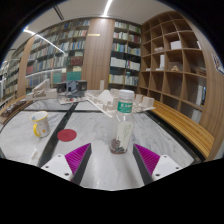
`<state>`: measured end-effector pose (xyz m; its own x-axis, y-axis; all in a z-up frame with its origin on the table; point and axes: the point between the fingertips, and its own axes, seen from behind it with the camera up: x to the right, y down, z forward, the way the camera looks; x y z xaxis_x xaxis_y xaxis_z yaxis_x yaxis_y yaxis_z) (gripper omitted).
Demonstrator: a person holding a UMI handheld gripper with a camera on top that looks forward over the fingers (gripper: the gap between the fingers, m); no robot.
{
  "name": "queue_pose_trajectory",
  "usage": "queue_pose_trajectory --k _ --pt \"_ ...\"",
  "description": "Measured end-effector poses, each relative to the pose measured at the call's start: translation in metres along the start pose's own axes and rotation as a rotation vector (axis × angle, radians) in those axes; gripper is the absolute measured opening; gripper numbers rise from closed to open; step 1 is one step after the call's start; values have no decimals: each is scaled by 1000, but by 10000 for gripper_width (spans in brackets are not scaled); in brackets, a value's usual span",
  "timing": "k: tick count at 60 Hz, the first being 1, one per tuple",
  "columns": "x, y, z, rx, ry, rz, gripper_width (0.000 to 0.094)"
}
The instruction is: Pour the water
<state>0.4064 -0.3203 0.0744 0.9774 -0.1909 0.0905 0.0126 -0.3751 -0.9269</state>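
1. Oddly, the clutter at the far end of the desk [100,135], beyond the bottle [123,122], is too small to make out.
2. What sits dark in the bottle's base I cannot tell.
3. Only the two finger ends of the tool [112,158] show, each with a magenta pad [76,156]; the hand holding it is out of sight.
4. It points level along the desk, fingers spread wide, gripping nothing.
5. That clear bottle, green-capped and upright, stands on the desk just ahead of the fingers, facing the gap between them.
6. Left of the bottle lies a red coaster [66,134]; further left stands a yellow-banded mug [40,124].
7. Bookshelves [125,55] rise behind the bottle.
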Motion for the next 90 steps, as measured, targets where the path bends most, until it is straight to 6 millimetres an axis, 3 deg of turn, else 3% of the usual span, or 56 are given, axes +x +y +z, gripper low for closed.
queue_pose_trajectory --k 8,16,24,25,34,44,52,54,60,69,74,79,84,90 --pt "27 -21 48 49 25 34 862" --pt "37 -38 91 92 37 64 852" --pt "33 -43 112 122 20 75 600" --pt "32 -44 113 126 21 72 532" --pt "32 -46 116 128 52 47 424" --pt "39 -56 111 114 129 25 408" --pt "61 -100 93 148 274 -111 406" --pt "72 -119 84 159 311 -160 407" --pt "72 -177 70 203 436 -380 407" --pt "17 -261 54 326 527 -788 406" --pt "-33 -293 47 389 563 -1056 404" --pt "-85 -310 51 449 569 -1314 403" --pt "-132 -306 67 497 560 -1547 404" --pt "-188 -296 66 531 556 -1794 407"
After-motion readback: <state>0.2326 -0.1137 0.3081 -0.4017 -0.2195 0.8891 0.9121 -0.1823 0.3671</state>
